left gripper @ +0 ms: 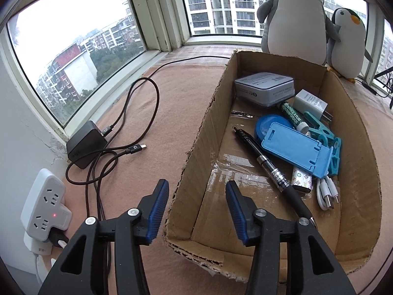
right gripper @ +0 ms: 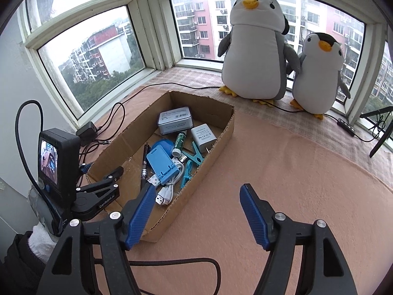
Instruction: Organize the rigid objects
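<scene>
Left hand-held gripper (left gripper: 197, 191) stands apart and empty over the near end of the cardboard box (left gripper: 203, 132). The black pen (left gripper: 267, 164) lies just beyond its right finger. Right hand-held gripper (right gripper: 197, 200) is apart, empty, beside the box.

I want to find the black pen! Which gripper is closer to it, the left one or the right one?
Left. The left gripper hangs over the box's near end, right beside the black pen. The right gripper is outside the box, over the pink cloth.

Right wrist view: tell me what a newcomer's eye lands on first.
Two plush penguins stand at the window, the smaller at the right. In front, an open cardboard box on the pink cloth holds small items, a blue phone stand on top. Both grippers' jaws are open, empty.
</scene>
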A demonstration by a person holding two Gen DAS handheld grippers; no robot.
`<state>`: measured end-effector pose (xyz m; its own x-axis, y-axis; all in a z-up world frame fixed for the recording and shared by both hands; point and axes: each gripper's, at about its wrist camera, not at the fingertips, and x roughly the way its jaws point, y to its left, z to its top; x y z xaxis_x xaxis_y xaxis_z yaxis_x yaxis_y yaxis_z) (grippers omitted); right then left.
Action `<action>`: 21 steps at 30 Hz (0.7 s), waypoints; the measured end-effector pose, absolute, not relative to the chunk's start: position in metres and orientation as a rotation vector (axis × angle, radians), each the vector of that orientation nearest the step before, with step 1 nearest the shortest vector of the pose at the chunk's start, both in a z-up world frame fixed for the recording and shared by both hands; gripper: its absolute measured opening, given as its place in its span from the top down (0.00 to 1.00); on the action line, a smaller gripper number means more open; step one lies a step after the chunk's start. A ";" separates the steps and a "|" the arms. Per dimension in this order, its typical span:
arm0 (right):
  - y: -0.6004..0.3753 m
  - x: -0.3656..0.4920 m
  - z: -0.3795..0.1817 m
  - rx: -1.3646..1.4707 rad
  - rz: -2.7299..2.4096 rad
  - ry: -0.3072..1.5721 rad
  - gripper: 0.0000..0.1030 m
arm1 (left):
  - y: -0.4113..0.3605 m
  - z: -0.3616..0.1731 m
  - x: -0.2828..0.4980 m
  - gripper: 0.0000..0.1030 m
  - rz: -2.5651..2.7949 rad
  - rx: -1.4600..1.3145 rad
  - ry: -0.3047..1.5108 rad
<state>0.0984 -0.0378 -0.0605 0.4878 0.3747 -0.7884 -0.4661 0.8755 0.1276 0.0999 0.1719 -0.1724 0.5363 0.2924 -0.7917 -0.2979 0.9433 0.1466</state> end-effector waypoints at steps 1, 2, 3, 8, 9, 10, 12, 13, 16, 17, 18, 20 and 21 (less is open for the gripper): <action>-0.040 0.097 -0.060 -0.102 0.510 0.928 0.34 | 0.172 -0.171 0.099 0.48 0.352 -0.008 0.939; -0.042 0.097 -0.058 -0.096 0.508 0.926 0.34 | 0.172 -0.169 0.098 0.45 0.353 -0.011 0.936; -0.045 0.097 -0.057 -0.088 0.504 0.925 0.34 | 0.172 -0.167 0.097 0.42 0.354 -0.014 0.933; -0.058 0.094 -0.051 -0.050 0.489 0.919 0.34 | 0.170 -0.150 0.088 0.41 0.351 -0.019 0.908; -0.060 0.093 -0.050 -0.045 0.487 0.916 0.33 | 0.169 -0.146 0.086 0.38 0.346 -0.021 0.903; -0.062 0.091 -0.048 -0.043 0.484 0.914 0.33 | 0.168 -0.143 0.084 0.36 0.339 -0.025 0.900; -0.065 0.089 -0.046 -0.040 0.476 0.908 0.32 | 0.165 -0.134 0.079 0.31 0.318 -0.034 0.892; -0.067 0.087 -0.045 -0.038 0.474 0.906 0.31 | 0.162 -0.130 0.075 0.30 0.308 -0.035 0.887; -0.072 0.081 -0.041 -0.029 0.468 0.897 0.31 | 0.148 -0.116 0.064 0.28 0.272 -0.031 0.870; -0.073 0.079 -0.040 -0.028 0.465 0.894 0.31 | 0.144 -0.113 0.061 0.27 0.261 -0.030 0.864; -0.076 0.075 -0.037 -0.026 0.460 0.889 0.31 | 0.140 -0.108 0.059 0.26 0.251 -0.030 0.857; -0.078 0.070 -0.033 -0.028 0.453 0.875 0.31 | 0.132 -0.097 0.054 0.24 0.229 -0.027 0.837; -0.080 0.066 -0.029 -0.028 0.447 0.863 0.31 | 0.126 -0.089 0.050 0.23 0.215 -0.025 0.822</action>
